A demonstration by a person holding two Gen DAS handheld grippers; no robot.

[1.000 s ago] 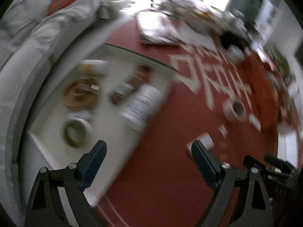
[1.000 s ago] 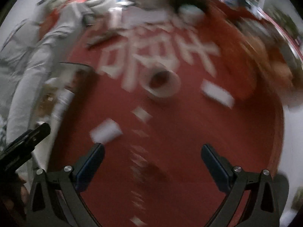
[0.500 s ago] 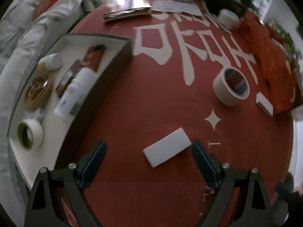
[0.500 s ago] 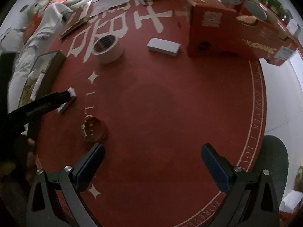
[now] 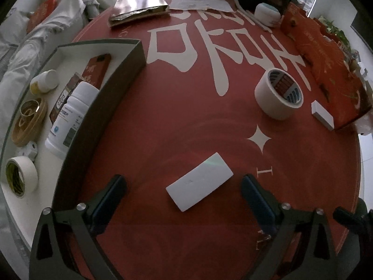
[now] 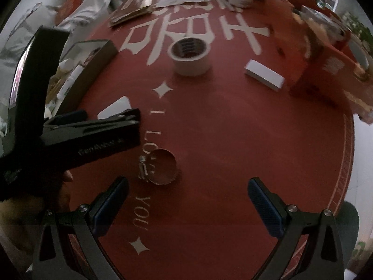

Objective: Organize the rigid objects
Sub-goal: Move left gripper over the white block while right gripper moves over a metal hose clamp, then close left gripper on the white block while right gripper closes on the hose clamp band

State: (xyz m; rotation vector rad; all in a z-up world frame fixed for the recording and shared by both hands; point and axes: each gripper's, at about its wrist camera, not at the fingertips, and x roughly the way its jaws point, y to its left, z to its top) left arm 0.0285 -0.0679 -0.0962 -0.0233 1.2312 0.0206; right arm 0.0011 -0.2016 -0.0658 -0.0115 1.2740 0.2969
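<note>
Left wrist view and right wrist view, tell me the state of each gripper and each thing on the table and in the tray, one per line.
Left gripper: open, empty, straddling the white card.
Right gripper: open, empty.
White card: flat on the red mat.
Big tape roll: on its side face, outside the tray.
White box: lying beside the orange box.
Metal ring: on the mat, untouched.
Tray: open, partly filled.
White bottle: lying down in the tray.
Small tape roll: in the tray.
</note>
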